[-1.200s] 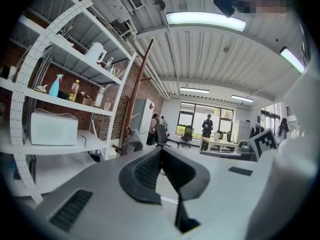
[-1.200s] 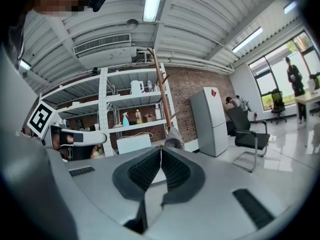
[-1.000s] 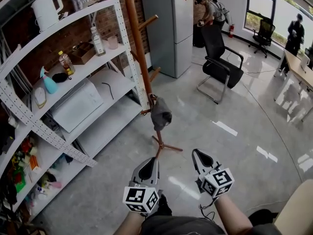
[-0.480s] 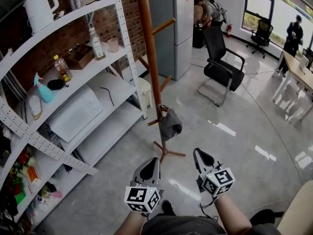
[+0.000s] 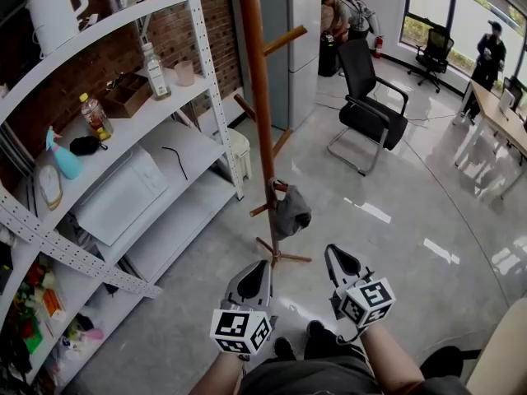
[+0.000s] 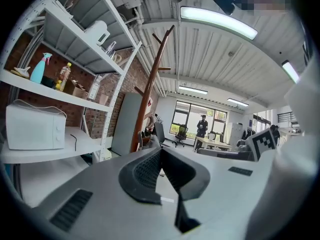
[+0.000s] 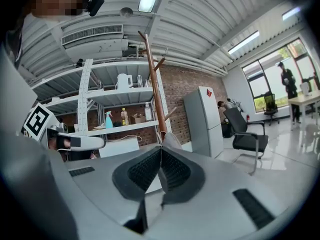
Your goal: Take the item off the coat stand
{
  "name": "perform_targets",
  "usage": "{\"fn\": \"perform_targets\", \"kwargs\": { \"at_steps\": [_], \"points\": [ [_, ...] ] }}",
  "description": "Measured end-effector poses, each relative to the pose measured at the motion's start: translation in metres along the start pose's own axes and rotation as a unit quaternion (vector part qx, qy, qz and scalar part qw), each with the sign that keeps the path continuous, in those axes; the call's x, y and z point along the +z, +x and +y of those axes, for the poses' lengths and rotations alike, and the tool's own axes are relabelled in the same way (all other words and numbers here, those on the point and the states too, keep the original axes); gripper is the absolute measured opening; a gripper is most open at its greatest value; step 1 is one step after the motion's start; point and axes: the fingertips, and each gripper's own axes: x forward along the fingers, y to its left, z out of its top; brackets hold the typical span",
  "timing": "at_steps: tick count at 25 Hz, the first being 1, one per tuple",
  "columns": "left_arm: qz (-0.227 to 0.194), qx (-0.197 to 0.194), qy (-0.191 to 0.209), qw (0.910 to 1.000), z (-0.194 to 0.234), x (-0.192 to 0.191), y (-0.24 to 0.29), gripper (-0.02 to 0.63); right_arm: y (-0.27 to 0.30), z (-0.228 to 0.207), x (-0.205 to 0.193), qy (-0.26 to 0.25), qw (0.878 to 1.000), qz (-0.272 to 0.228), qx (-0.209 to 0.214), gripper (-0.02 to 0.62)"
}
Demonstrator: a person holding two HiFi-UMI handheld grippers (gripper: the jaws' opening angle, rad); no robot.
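Your left tongs [image 5: 262,264] and right tongs [image 5: 331,250] are both closed and empty, apart from the grey cap [image 5: 290,212] hanging on the coat stand [image 5: 257,97].

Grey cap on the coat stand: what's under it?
Under the grey cap are the wooden feet of the coat stand and the floor. The peg tip holding it is covered by the cap.
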Motion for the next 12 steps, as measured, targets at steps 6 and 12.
{"fn": "perform_targets", "kwargs": {
  "at_steps": [6,12],
  "points": [
    [0.006,0.005,0.007,0.9999,0.003,-0.002,0.015,0.008,0.021,-0.013,0.001,0.003,1.000,-0.003,0.009,0.009],
    [0.009,0.021,0.003,0.9997,0.010,-0.001,0.041,0.006,0.054,-0.028,0.009,-0.011,0.999,0.003,0.038,0.009]
  ]
}}
